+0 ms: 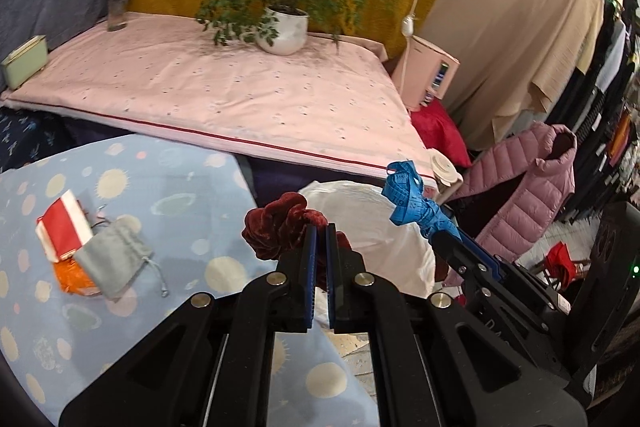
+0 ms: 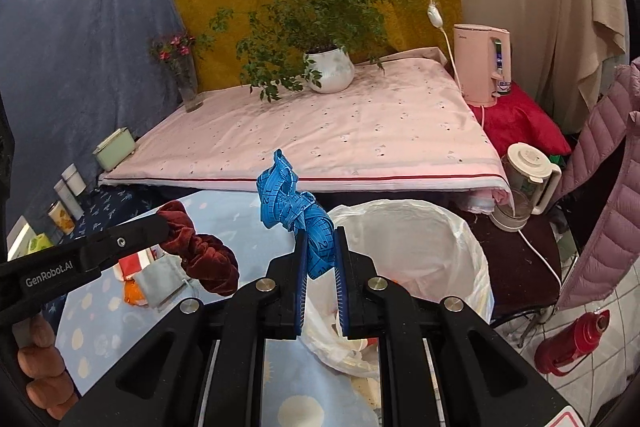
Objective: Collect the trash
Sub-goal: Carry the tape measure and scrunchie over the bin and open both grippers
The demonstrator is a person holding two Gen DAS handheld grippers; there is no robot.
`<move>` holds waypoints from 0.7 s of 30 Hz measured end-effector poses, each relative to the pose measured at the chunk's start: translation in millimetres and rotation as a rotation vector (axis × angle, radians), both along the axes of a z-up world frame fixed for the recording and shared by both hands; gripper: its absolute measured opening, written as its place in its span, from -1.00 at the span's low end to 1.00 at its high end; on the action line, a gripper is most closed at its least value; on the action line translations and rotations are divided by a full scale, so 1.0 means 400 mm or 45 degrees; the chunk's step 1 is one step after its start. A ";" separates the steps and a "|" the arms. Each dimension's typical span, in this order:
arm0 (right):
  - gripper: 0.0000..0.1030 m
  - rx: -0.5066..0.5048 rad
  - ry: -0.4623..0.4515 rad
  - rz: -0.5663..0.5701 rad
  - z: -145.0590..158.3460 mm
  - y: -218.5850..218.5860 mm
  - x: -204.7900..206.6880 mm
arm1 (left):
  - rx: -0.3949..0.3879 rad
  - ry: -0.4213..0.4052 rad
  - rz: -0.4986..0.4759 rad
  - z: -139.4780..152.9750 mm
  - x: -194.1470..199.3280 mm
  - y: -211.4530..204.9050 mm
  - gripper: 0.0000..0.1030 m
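My left gripper (image 1: pixel 321 227) is shut on a dark red velvet scrunchie (image 1: pixel 280 227), held over the near edge of the blue patterned table, beside the bin; it also shows in the right wrist view (image 2: pixel 200 259). My right gripper (image 2: pixel 320 231) is shut on a bunched blue measuring tape (image 2: pixel 292 207), held above the near rim of the white-bagged trash bin (image 2: pixel 420 227). The tape (image 1: pixel 412 199) and bin (image 1: pixel 380 227) also show in the left wrist view. A red-white packet (image 1: pixel 64 227), a grey drawstring pouch (image 1: pixel 112 259) and an orange wrapper (image 1: pixel 74 279) lie on the table.
A pink-covered table (image 2: pixel 340 139) behind holds a potted plant (image 2: pixel 328 67), a flower vase (image 2: pixel 188 83) and a green box (image 2: pixel 114 147). A pink kettle (image 2: pixel 480 63), a blender jug (image 2: pixel 524 187), a pink jacket (image 2: pixel 608 187) and a red thermos (image 2: pixel 572 343) stand right.
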State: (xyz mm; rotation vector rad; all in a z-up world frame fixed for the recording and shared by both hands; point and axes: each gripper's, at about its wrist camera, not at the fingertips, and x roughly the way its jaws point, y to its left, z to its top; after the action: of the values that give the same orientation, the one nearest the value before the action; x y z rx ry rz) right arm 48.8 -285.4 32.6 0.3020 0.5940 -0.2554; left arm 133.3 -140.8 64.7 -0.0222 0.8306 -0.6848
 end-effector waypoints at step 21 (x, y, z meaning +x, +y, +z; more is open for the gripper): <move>-0.76 0.059 0.071 -0.135 -0.083 -0.140 -0.013 | 0.024 0.096 -0.160 -0.074 0.008 -0.178 -0.92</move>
State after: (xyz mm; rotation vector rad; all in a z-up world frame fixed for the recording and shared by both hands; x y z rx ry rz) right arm 43.8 -341.5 -0.8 0.3728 0.6403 -0.3533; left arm 136.4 -211.8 35.0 0.0214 0.9166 -0.7986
